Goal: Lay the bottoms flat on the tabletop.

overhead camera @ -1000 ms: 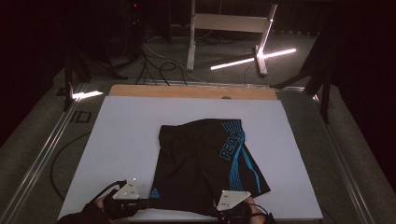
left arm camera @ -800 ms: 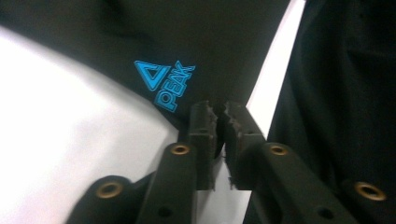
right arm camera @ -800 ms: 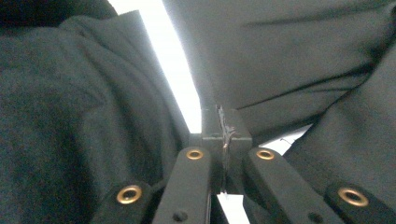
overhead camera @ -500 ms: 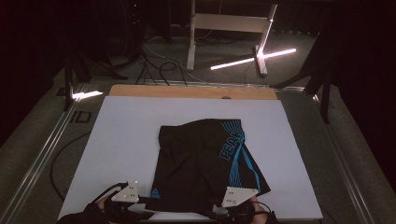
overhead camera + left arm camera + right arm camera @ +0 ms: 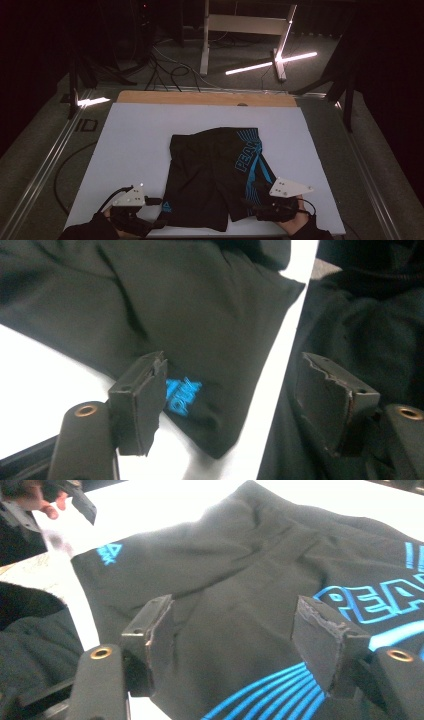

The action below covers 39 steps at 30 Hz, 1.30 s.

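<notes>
One pair of black shorts (image 5: 212,175) lies flat on the white surface (image 5: 135,140) I am working over, spread toward its near edge and a little right of the middle. Blue lettering and curved blue stripes run down the leg nearest the right edge, and a small blue logo sits on the hem near the near-left corner. Beyond the far edge runs a strip of bare wood (image 5: 200,98), then a dim room: grey floor, a tangle of cables (image 5: 170,70), a light-coloured stand (image 5: 245,30) and two bright light bars, one (image 5: 270,62) on the floor past the stand and one (image 5: 92,101) by the far-left corner. A metal rail (image 5: 42,170) follows the left edge.

Two tongs are in my hands, both at the near edge. My left tongs (image 5: 150,212) sit just beside the hem with the logo; in the left gripper view (image 5: 230,405) their jaws stand wide, having just been opening, with the logo corner of the cloth lying between them but not pinched. My right tongs (image 5: 252,200) sit over the striped leg; in the right gripper view (image 5: 232,640) their jaws are likewise wide and have just been opening, hovering above the fabric, nothing gripped.
</notes>
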Available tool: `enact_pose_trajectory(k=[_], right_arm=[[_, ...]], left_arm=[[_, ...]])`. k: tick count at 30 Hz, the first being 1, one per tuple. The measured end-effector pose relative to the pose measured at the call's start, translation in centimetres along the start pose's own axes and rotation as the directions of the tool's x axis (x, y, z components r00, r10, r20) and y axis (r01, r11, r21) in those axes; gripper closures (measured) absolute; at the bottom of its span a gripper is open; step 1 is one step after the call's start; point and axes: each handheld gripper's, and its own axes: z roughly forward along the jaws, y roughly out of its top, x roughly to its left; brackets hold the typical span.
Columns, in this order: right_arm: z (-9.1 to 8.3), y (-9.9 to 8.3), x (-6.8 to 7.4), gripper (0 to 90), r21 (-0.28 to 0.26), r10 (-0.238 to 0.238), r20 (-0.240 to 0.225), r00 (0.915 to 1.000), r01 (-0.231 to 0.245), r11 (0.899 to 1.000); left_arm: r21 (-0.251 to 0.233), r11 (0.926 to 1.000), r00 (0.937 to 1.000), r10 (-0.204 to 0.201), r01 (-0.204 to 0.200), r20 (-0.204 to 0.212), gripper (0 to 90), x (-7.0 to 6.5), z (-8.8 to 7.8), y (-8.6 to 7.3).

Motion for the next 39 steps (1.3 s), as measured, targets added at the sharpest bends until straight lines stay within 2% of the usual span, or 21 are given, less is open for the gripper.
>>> enact_pose_trajectory(k=[6,9,10,11,13,14,15,16,17,18,20,22,24,28,32,33,34,35,36,38,39], right_arm=[[-0.4,-0.4,-1.6,24.5,0.003,0.039,0.02,0.999,-0.039,0.999],[-0.5,-0.6,-2.0,18.0,0.013,0.057,0.017,0.9982,-0.057,0.998],[-0.5,-0.6,-2.2,14.7,0.009,0.06,0.009,0.9982,-0.06,0.998],[-0.6,-0.7,-2.3,13.7,0.006,0.067,0.006,0.9977,-0.067,0.998],[-0.9,-0.8,-2.6,11.0,-0.008,0.069,-0.014,0.9975,-0.069,0.998],[-1.0,-0.8,-2.5,10.6,-0.013,0.068,-0.013,0.9976,-0.068,0.998],[-1.0,-0.8,-2.5,10.6,-0.013,0.068,-0.013,0.9976,-0.068,0.998],[-1.2,-0.9,-2.5,10.6,-0.024,0.059,0.002,0.9983,-0.059,0.998],[-1.5,-0.9,-2.5,10.0,-0.028,0.052,0.012,0.9986,-0.051,0.998],[-1.7,-0.9,-2.5,10.0,-0.034,0.049,0.015,0.9987,-0.048,0.998],[-1.9,-0.9,-2.5,10.0,-0.032,0.036,0.018,0.9992,-0.036,0.999],[-2.2,-1.0,-2.5,10.1,-0.046,0.041,0.012,0.9991,-0.041,0.998],[-2.6,-1.1,-2.6,10.3,-0.04,0.037,0.029,0.9989,-0.035,0.999],[-3.2,-1.4,-3.0,10.3,-0.039,0.036,0.029,0.9989,-0.035,0.999],[-3.8,-2.0,-3.3,10.5,-0.023,0.036,0.025,0.999,-0.035,0.999],[-3.8,-2.0,-3.3,10.5,-0.023,0.036,0.025,0.999,-0.035,0.999],[-3.9,-2.2,-3.3,11.7,-0.016,0.041,0.021,0.9989,-0.041,0.999],[-4.1,-2.6,-3.2,12.6,0.002,0.048,0.036,0.9982,-0.048,0.999],[-4.1,-2.8,-3.1,12.6,0.011,0.053,0.03,0.9981,-0.054,0.998],[-4.0,-3.3,-2.9,13.4,0.048,0.035,0.02,0.9992,-0.036,0.998],[-4.0,-3.3,-2.9,13.4,0.048,0.035,0.02,0.9992,-0.036,0.998]], left_arm=[[-0.019,0.9994,0.9985,-0.03,0.029,-0.046,16.4,0.3,0.0,1.5],[-0.018,0.999,0.9967,-0.041,0.04,-0.07,15.2,0.4,0.2,2.3],[-0.03,0.9987,0.9969,-0.042,0.04,-0.066,14.8,0.4,0.3,2.6],[-0.048,0.9982,0.9974,-0.041,0.038,-0.059,13.5,0.4,0.3,2.8],[-0.065,0.9973,0.996,-0.039,0.033,-0.081,8.9,0.3,0.6,3.5],[-0.066,0.9975,0.9949,-0.029,0.023,-0.097,7.6,0.3,0.7,3.9],[-0.066,0.9975,0.9949,-0.029,0.023,-0.097,6.0,0.3,0.7,3.9],[-0.063,0.998,0.9963,-0.012,0.006,-0.086,6.0,0.3,0.8,4.7],[-0.063,0.998,0.9967,-0.015,0.01,-0.08,0.9,0.2,0.9,5.1],[-0.059,0.9983,0.9968,-0.009,0.004,-0.079,0.3,0.2,1.1,5.5],[-0.042,0.9991,0.9958,0.006,-0.01,-0.091,0.0,0.0,1.4,6.2],[-0.042,0.9989,0.9973,0.019,-0.022,-0.072,0.0,-0.2,1.6,6.9],[-0.048,0.9983,0.9969,0.031,-0.035,-0.073,0.0,-0.4,2.0,7.6],[-0.066,0.996,0.9961,0.057,-0.061,-0.067,0.0,-1.0,2.8,8.7],[-0.062,0.9932,0.995,0.097,-0.098,-0.024,0.0,-2.1,4.0,9.8],[-0.062,0.9932,0.995,0.097,-0.098,-0.024,0.0,-2.1,4.0,9.8],[-0.054,0.9921,0.9935,0.113,-0.113,0.002,0.0,-2.7,4.8,10.2],[-0.052,0.9919,0.993,0.117,-0.116,0.016,0.1,-2.9,5.1,10.3],[-0.047,0.9908,0.9915,0.128,-0.127,0.025,0.0,-3.1,5.5,10.4],[-0.04,0.9898,0.9882,0.139,-0.137,0.064,0.1,-3.5,6.2,10.6],[-0.04,0.9898,0.9882,0.139,-0.137,0.064,0.1,-3.5,6.2,10.6]])
